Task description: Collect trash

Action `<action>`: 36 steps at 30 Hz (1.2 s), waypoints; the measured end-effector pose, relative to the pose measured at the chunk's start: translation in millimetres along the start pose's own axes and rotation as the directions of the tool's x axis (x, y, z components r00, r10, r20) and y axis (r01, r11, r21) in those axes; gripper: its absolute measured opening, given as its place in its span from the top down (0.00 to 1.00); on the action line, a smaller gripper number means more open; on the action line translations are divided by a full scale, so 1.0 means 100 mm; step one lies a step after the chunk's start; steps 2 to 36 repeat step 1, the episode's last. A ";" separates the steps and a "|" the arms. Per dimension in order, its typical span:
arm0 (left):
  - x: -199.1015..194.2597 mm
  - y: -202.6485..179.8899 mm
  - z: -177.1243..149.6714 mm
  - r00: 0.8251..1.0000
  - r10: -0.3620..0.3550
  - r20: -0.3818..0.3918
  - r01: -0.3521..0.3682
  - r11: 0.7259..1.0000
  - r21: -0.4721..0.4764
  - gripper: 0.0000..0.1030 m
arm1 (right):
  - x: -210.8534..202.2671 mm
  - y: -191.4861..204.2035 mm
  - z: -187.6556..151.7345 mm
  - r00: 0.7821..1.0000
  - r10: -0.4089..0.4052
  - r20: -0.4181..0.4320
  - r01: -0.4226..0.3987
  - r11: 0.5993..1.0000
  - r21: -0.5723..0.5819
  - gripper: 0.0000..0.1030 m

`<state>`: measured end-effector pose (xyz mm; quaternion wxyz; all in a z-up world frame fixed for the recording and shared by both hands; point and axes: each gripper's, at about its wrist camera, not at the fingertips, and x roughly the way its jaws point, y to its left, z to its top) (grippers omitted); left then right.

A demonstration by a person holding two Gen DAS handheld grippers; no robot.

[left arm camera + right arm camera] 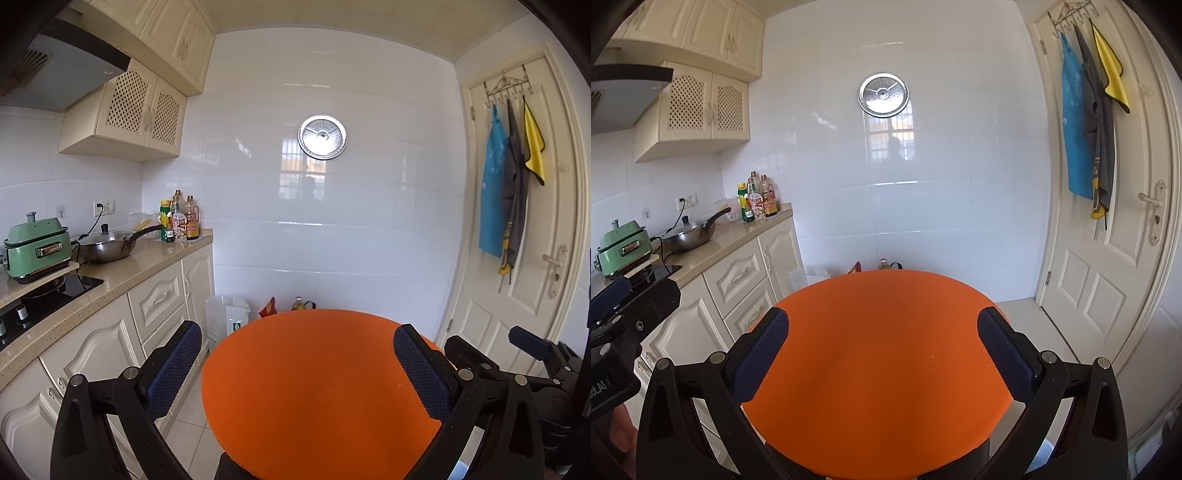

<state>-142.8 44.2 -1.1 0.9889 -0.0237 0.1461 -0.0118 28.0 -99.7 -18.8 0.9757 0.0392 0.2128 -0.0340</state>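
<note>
A round orange table top [314, 387] fills the lower middle of both wrist views [879, 369]. My left gripper [297, 363] is open and empty, held above the table top with its blue pads [173, 369] wide apart. My right gripper [882, 350] is open and empty above the same table top. The right gripper also shows at the right edge of the left wrist view [524, 354]. The left gripper shows at the left edge of the right wrist view [624, 306]. No trash is visible on the table top. A red packet [269, 307] and a bottle [300, 303] sit on the floor behind the table.
A counter [110, 277] runs along the left with a green cooker [37, 247], a wok [107, 245] and sauce bottles [181, 221]. A translucent bin with a bag [225, 321] stands by the cabinets. A white door [524, 258] with hanging aprons [493, 192] is on the right.
</note>
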 end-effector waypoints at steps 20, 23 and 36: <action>0.00 -0.01 -0.01 1.000 -0.003 -0.001 0.003 1.000 0.003 0.01 | 0.00 0.00 0.00 1.000 -0.001 0.000 0.001 1.000 0.000 0.00; 0.00 -0.01 -0.01 1.000 -0.003 -0.001 0.003 1.000 0.003 0.01 | 0.00 0.00 0.00 1.000 -0.001 0.000 0.001 1.000 0.000 0.00; 0.00 -0.01 -0.01 1.000 -0.003 -0.001 0.003 1.000 0.003 0.01 | 0.00 0.00 0.00 1.000 -0.001 0.000 0.001 1.000 0.000 0.00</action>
